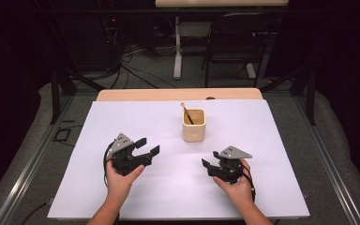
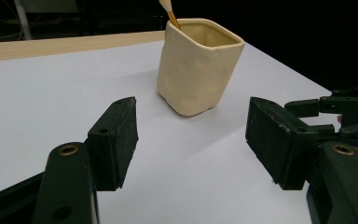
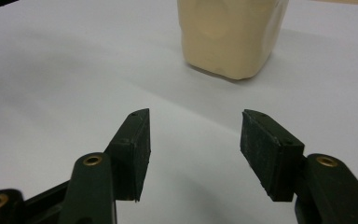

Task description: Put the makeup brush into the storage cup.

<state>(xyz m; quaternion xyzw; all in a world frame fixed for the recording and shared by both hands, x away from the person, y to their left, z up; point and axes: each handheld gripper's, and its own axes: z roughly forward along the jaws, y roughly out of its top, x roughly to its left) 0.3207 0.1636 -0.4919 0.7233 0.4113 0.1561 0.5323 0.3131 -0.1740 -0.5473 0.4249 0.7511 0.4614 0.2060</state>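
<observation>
Both jaws gaping and empty, the left hand-held gripper (image 1: 146,149) and right hand-held gripper (image 1: 208,166) rested on the white counter (image 1: 262,154) flanking the cream cup (image 1: 194,124) with its brush (image 1: 186,112), likely poised to approach.

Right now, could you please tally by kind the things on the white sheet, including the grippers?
Cream cup: 1
Wooden stick standing in the cup: 1
Black grippers, both open and empty: 2, the left gripper and the right gripper
Total: 4
</observation>
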